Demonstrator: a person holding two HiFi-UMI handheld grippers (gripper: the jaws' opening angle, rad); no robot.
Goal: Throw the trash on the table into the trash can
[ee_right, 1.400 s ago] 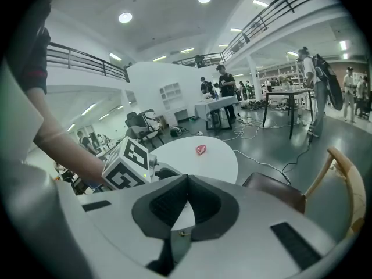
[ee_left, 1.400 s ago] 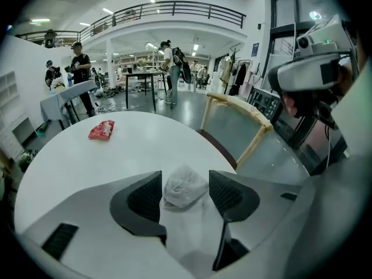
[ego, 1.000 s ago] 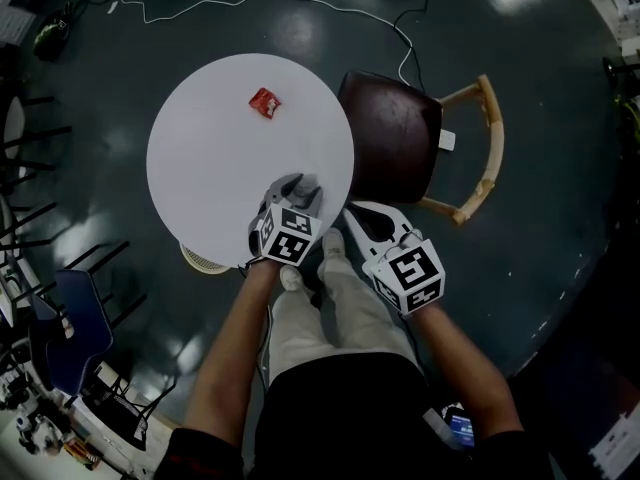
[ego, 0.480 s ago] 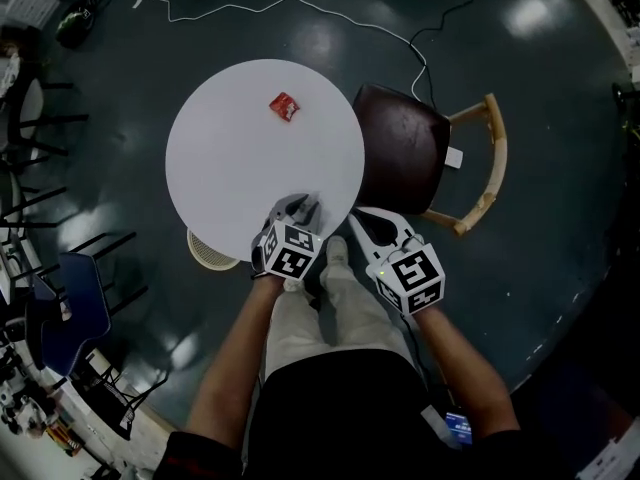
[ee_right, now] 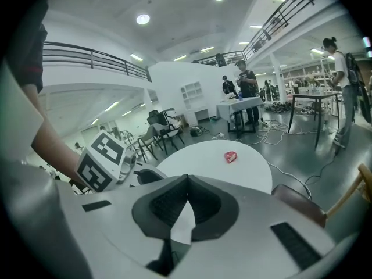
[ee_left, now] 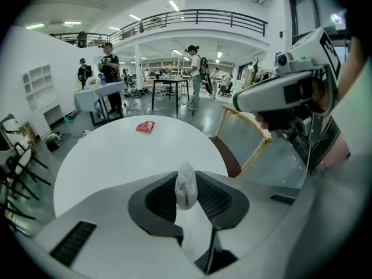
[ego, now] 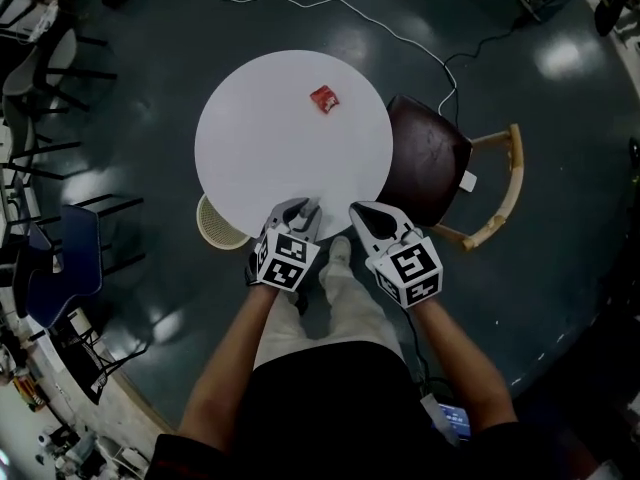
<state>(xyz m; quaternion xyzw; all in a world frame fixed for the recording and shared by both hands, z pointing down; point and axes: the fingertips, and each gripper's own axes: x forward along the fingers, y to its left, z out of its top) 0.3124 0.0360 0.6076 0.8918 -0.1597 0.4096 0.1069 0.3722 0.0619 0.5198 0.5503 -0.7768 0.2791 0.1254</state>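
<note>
Now the left claw [ee_left: 187, 186] has a wad of white tissue [ee_left: 186, 190] pinched between its pads. The jaws have just been closing and stand part-way in on it, with the top of the wad poking above them. The right claw [ee_right: 185, 201] is fully closed, with nothing in it.

We judge the step in hand to be the carry to the trash can [ego: 216, 226], a pale perforated bin on the floor that shows just past the bench [ego: 262, 148] at its near left edge. The tissue is soft and light, so we want a firm squeeze all the way. We also swing clear of the bench rim, since the can sits partly under it. We should bring the claw right over the can's mouth and low before letting go, or the wad may drift wide.

One red wrapper [ego: 324, 98] lies on the far side of the bench, well apart from both claws. It is next, and the empty right claw could take it.

As for writing, we can read none. The wrapper's print is too small, and the cubes on the claws carry only black-and-white square markers.
</note>
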